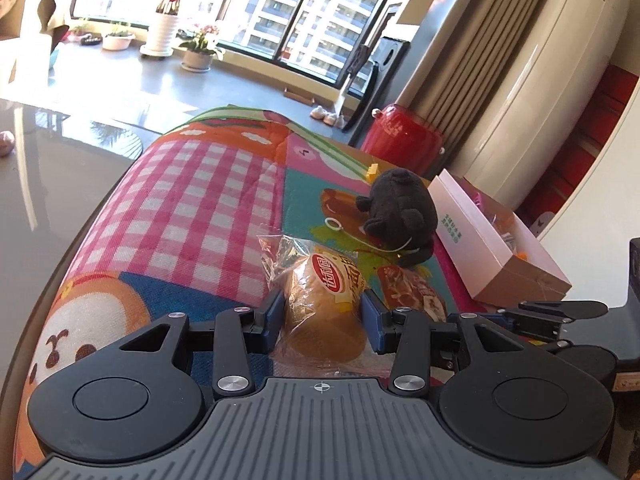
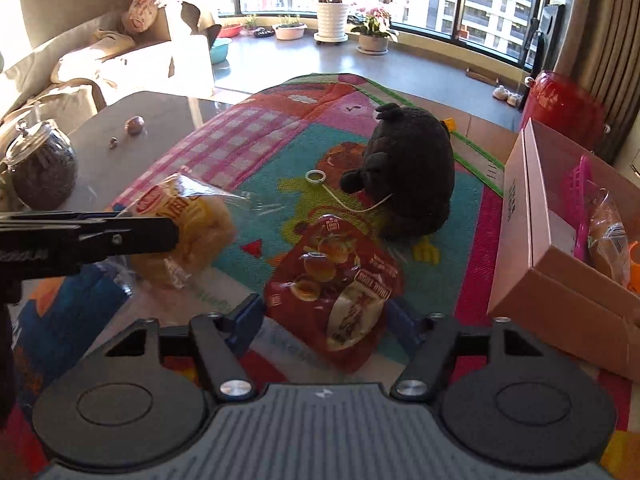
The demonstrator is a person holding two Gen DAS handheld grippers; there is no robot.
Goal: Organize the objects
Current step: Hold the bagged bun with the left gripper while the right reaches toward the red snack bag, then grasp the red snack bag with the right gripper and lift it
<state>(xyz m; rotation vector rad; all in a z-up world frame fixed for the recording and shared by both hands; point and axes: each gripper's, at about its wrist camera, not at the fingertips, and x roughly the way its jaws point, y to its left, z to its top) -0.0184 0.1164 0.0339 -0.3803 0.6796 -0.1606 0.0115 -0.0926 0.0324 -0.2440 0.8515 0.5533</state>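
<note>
A wrapped bread bun (image 1: 320, 300) (image 2: 188, 224) sits between the blue pads of my left gripper (image 1: 324, 312), which is shut on it just above the cartoon play mat (image 1: 192, 200). In the right wrist view that gripper's black finger (image 2: 120, 236) comes in from the left. My right gripper (image 2: 326, 312) is shut on a red snack packet (image 2: 332, 276) (image 1: 412, 292), a pad against each side. A black plush toy (image 2: 412, 172) (image 1: 400, 208) with a cord and ring lies beyond. An open pink box (image 2: 516, 208) (image 1: 472, 236) at the right holds another wrapped bun and pink and orange items.
The mat covers a glossy table (image 1: 48, 168). A glass jar (image 2: 40, 164) and two small items stand on the bare table to the left. On the floor beyond are a red stool (image 2: 564, 108), a white air conditioner (image 1: 540, 80), a sofa (image 2: 100, 60) and potted plants.
</note>
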